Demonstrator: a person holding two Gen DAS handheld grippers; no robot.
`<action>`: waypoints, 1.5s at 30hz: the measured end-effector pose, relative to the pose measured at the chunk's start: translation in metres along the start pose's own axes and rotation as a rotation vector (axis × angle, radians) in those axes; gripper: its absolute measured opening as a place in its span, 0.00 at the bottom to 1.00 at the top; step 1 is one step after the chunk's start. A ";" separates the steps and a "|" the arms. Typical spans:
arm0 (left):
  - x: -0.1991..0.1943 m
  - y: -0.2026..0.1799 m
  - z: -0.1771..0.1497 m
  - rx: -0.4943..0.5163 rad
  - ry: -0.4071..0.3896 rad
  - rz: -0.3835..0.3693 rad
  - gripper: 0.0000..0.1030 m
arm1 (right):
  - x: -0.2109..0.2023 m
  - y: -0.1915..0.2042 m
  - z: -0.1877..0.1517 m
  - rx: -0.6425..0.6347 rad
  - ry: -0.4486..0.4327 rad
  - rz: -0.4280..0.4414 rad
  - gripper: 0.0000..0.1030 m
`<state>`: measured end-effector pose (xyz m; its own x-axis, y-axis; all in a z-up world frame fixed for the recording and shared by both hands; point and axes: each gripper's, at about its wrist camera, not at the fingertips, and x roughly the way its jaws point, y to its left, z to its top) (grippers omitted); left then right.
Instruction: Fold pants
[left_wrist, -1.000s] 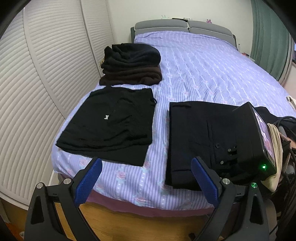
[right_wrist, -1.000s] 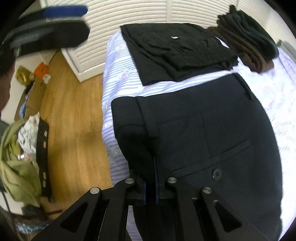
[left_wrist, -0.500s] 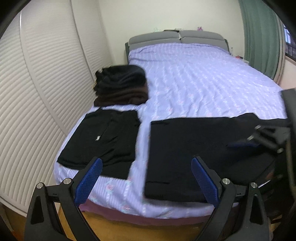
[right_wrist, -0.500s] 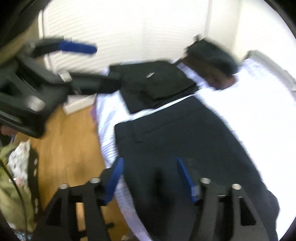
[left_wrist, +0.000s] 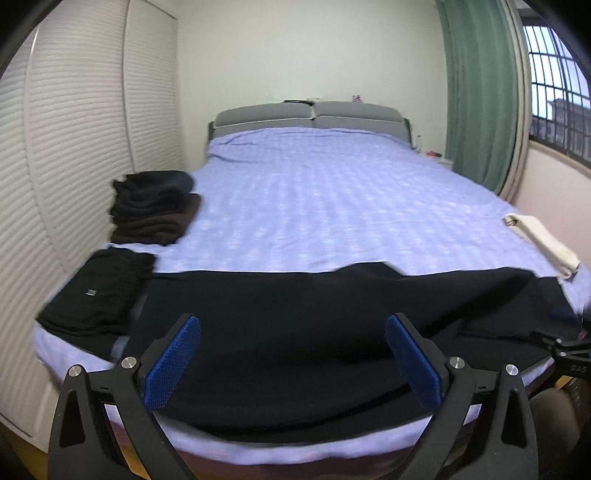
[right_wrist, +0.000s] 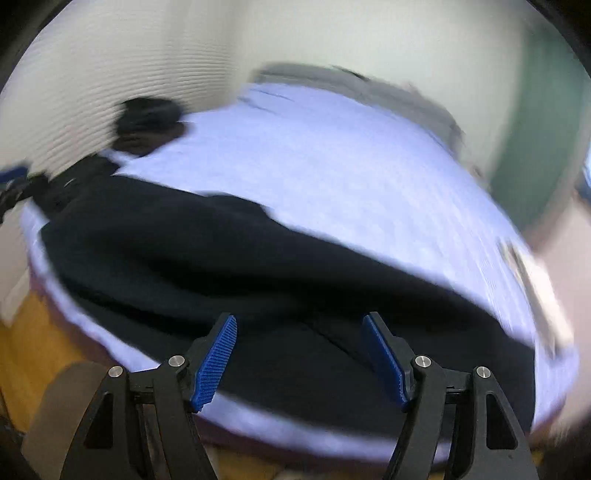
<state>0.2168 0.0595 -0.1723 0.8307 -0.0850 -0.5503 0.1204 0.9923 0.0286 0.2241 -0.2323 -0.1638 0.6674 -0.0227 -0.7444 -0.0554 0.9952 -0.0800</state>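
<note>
Black pants (left_wrist: 295, 332) are lying spread lengthwise along the near edge of a bed covered by a lilac striped sheet (left_wrist: 332, 206), reaching almost from one side of the bed to the other. The left gripper (left_wrist: 293, 363), black-framed with blue textured pads, is hovering over the middle of the pants with its jaws standing wide and nothing between them. The right gripper (right_wrist: 298, 360), of the same build, is also spread, having just been opening, and it is gripping nothing; the dark cloth is lying below its pads, not pinched. The right wrist view is heavily blurred.

Just beside the pants, at the bed's left corner, a folded black garment (left_wrist: 96, 291) is lying flat, bearing a small pale label (left_wrist: 91, 292) whose writing is too small to read. Behind it, a stack of folded dark and brown clothes (left_wrist: 155, 210) is sitting near the white louvred wardrobe doors (left_wrist: 74, 147). A rolled cream cloth (left_wrist: 543, 240) is resting on the bed's right edge. A grey padded headboard (left_wrist: 310, 114) is standing at the far wall, with a green curtain (left_wrist: 480, 92) hanging beside a barred window (left_wrist: 554, 74).
</note>
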 end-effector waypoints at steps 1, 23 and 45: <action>0.003 -0.013 0.000 -0.005 -0.007 -0.010 0.99 | 0.000 -0.035 -0.011 0.115 0.031 0.028 0.69; 0.046 -0.248 -0.002 0.217 0.005 -0.124 1.00 | 0.023 -0.283 -0.156 1.195 0.083 0.204 0.56; 0.059 -0.271 -0.005 0.230 0.040 -0.161 0.99 | 0.026 -0.297 -0.161 1.247 0.056 0.074 0.15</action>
<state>0.2306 -0.2145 -0.2165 0.7695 -0.2319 -0.5951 0.3731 0.9194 0.1242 0.1385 -0.5435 -0.2662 0.6587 0.0634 -0.7497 0.6696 0.4051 0.6226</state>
